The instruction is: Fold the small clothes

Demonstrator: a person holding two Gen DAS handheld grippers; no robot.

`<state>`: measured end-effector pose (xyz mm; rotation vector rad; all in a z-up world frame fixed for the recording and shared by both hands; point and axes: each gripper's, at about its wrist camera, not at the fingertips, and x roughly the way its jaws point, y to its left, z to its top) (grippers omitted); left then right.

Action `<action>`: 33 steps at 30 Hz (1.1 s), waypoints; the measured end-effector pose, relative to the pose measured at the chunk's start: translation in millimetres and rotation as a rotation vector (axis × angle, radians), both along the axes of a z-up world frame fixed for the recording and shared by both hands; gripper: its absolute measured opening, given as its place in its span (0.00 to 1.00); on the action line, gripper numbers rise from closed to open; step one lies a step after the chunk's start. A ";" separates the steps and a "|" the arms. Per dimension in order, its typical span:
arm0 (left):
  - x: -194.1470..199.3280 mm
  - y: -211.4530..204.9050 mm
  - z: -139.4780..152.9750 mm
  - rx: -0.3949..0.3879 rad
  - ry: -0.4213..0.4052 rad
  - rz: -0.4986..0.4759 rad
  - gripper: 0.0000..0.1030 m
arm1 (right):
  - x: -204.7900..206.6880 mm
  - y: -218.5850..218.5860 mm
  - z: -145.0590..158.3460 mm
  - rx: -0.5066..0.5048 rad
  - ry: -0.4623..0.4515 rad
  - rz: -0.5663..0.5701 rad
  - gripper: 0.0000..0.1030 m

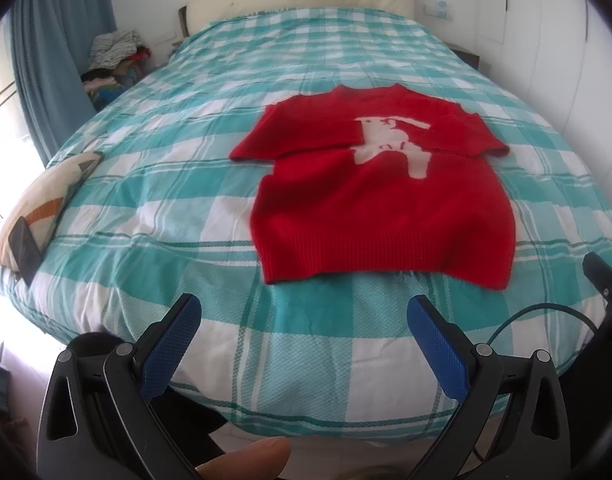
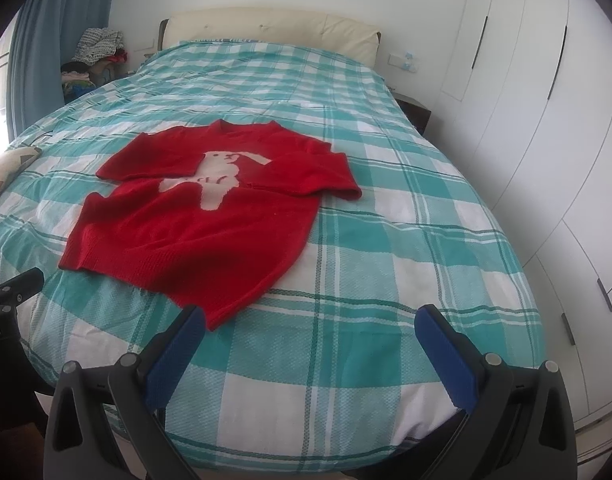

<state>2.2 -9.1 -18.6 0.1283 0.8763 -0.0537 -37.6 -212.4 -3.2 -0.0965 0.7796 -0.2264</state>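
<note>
On the teal-and-white checked bed [image 1: 146,184], near edge: red knitted sweater with cream animal motif [image 1: 385,200], flat, sleeves crossed over chest. Left hand-held gripper [image 1: 304,312] and right hand-held gripper [image 2: 309,326] wide open, empty, short of the ribbed hem [image 1: 377,256]. Best pinched at both hem corners together, lifted evenly toward the collar.

Only legible txt: white letters "ot.AI", start cut off by frame edge, on black body of left tool [image 2: 2,320], right wrist view. Left wrist view: no readable txt.
</note>
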 end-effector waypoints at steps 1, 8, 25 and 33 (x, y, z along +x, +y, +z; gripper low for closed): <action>0.0 0.1 0.0 0.001 0.000 0.001 1.00 | 0.1 -0.1 -0.2 0.000 0.001 0.000 1.00; 0.2 1.2 0.5 0.009 -0.001 0.007 1.00 | 0.5 -0.9 -0.9 -0.003 0.004 -0.002 1.00; 2.8 5.5 -3.3 -0.004 0.021 0.019 1.00 | 1.4 -3.7 -1.9 -0.008 0.010 -0.007 1.00; 4.3 3.4 -4.8 0.007 0.032 0.008 1.00 | 1.7 -4.5 -1.9 -0.008 0.013 -0.008 1.00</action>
